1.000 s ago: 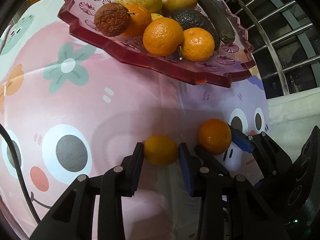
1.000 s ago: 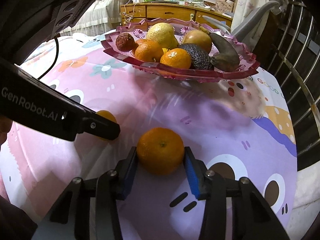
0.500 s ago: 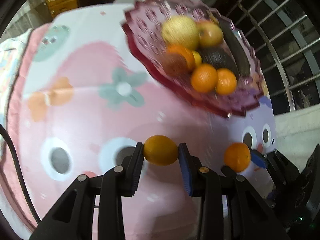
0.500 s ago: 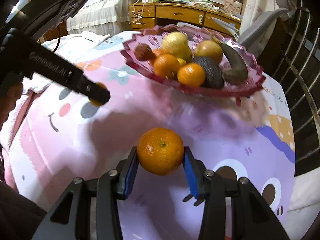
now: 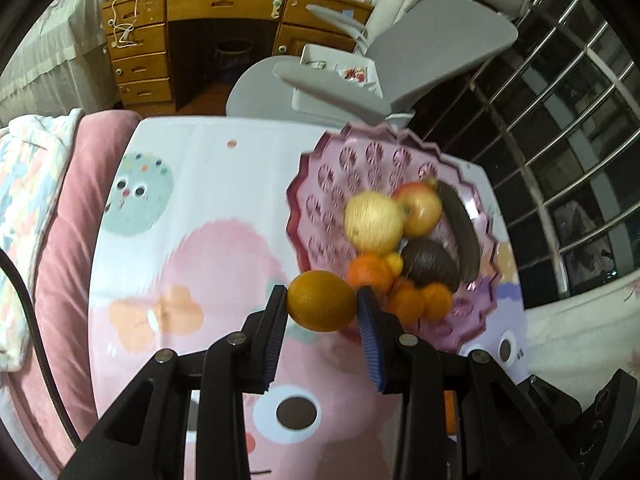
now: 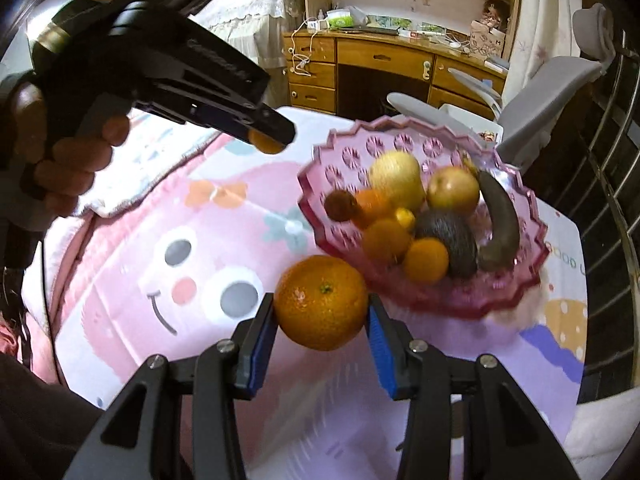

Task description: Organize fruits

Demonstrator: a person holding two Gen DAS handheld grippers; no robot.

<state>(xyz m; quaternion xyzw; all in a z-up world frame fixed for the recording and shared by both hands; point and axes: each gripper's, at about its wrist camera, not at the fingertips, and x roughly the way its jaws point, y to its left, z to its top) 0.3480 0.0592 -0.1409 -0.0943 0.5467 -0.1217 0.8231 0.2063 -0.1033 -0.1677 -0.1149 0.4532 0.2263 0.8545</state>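
My left gripper (image 5: pixel 322 308) is shut on a small yellow-orange citrus (image 5: pixel 321 306) and holds it in the air, above the near left rim of the pink glass fruit plate (image 5: pixel 332 176). My right gripper (image 6: pixel 321 312) is shut on a bigger orange (image 6: pixel 322 302), also lifted, just short of the plate's (image 6: pixel 516 292) near left rim. The plate holds a pear (image 6: pixel 396 176), an apple (image 6: pixel 454 190), an avocado (image 6: pixel 448 236), a dark banana (image 6: pixel 498 224) and several oranges. The left gripper (image 6: pixel 270 136) with its citrus also shows in the right wrist view.
The plate stands at the right end of a table with a pink cartoon cloth (image 6: pixel 168 240). A grey chair (image 5: pixel 404 60) and a wooden desk (image 5: pixel 192 32) are behind it. Metal window bars (image 5: pixel 568 128) run along the right. A pink cushion (image 5: pixel 60 240) lies left.
Both grippers have lifted their fruit off the cloth and risen high. The plate now shows from above, and the fruits are closer to its rim.
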